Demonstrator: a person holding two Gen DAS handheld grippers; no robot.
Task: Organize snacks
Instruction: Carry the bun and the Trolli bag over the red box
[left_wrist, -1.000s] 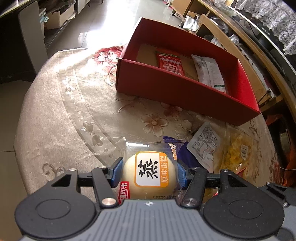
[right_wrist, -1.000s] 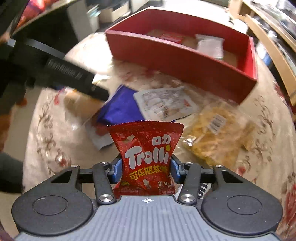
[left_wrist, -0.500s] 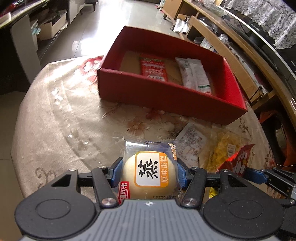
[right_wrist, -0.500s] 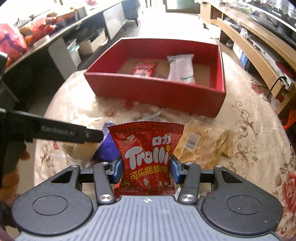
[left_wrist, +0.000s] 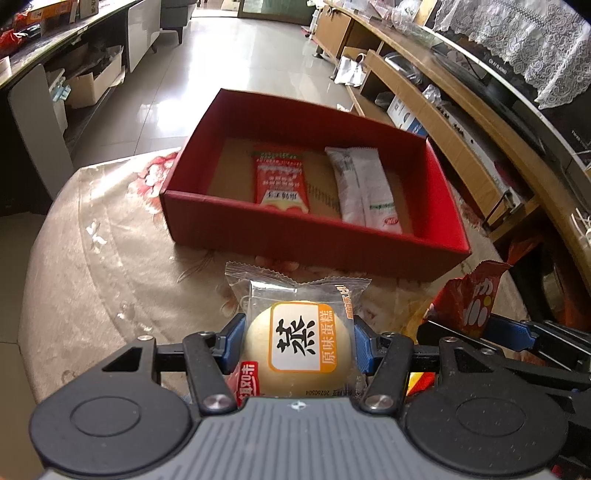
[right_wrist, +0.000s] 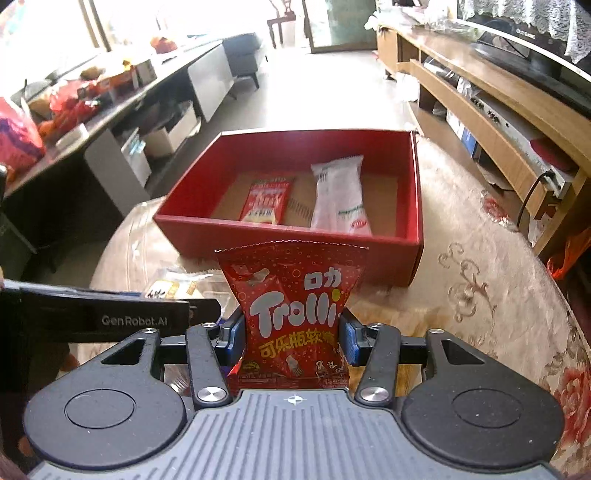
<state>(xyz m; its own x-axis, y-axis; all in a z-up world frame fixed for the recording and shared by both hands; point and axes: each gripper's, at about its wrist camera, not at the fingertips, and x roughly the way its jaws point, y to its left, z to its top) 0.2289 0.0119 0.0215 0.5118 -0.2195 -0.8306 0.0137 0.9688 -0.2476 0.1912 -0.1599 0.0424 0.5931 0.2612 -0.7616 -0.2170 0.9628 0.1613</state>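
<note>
The left claw (left_wrist: 298, 341) is clenched on a wrapped steamed cake (left_wrist: 298, 341); its blue pads press the round cake from both sides, and the clear wrapper stands up above them. The right claw (right_wrist: 291, 334) is grasping a red Trolli candy bag (right_wrist: 291, 314), pinched at its narrow middle, upright, with the top edge fanned out. Both snacks are held in the air, above the surface (left_wrist: 92, 258) with its flowered cloth.

In the left wrist view the red box (left_wrist: 295, 230) lies at 12 o'clock from the cake, and the candy bag with the right claw shows at 3 o'clock. In the box, a red packet (left_wrist: 280, 181) and a white packet (left_wrist: 364, 188) lie flat side by side, the white one at 3 o'clock of the red one. The left part of the box floor is bare cardboard.
</note>
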